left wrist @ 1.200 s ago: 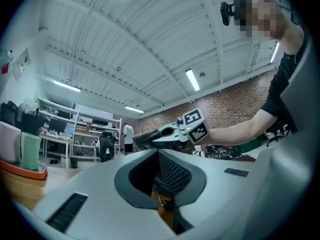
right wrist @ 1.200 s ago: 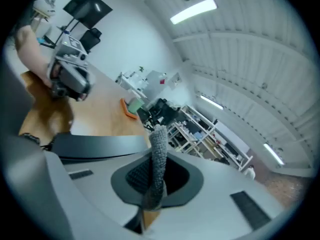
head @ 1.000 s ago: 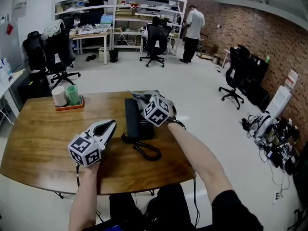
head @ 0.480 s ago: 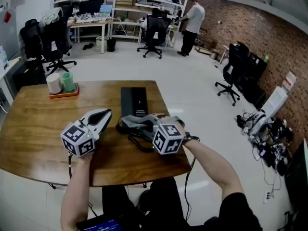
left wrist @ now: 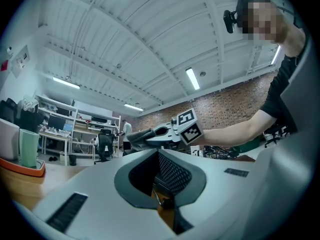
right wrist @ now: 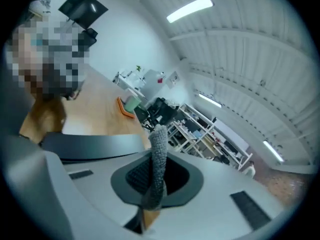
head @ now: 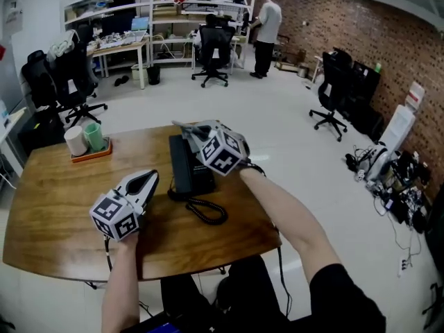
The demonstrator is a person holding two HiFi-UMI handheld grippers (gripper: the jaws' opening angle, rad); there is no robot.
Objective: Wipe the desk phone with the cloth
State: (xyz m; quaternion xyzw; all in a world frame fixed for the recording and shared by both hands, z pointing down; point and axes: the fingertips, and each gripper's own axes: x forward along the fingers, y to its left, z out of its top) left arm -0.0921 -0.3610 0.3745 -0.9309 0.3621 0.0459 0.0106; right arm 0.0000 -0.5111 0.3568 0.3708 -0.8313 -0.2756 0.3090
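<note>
In the head view, a black desk phone (head: 186, 166) lies near the middle of the wooden counter (head: 55, 207), and its coiled cord (head: 206, 211) is curled on the wood at the near end. The right tool (head: 194, 132) is above the far end of the phone and holds a grey cloth (head: 205, 128) at its tip. The left tool (head: 148, 180) is low over the counter, to the left of the phone and not touching it. An orange tray (head: 90, 152) with two cups stands near the far left corner of the counter. Behind the counter there are office chairs (head: 211, 47) and shelves, and a person (head: 265, 25) stands there.

In the left tool's view, the left tool (left wrist: 165, 191) has its jaws together and nothing is between them; only a thin strip of the wooden counter is seen through the small gap. Beyond the jaws the right tool (left wrist: 150, 134) shows with the cloth (left wrist: 136, 135) at its front. The cups (left wrist: 27, 146) are at the left edge.

In the right tool's view, the right tool (right wrist: 151, 196) is clamped on the cloth (right wrist: 159, 151), which stands up from between the jaws as a narrow grey strip. The dark body of the phone (right wrist: 92, 145) lies just beyond the left jaw. Farther away are the counter (right wrist: 95, 101) and the tray (right wrist: 123, 110).
</note>
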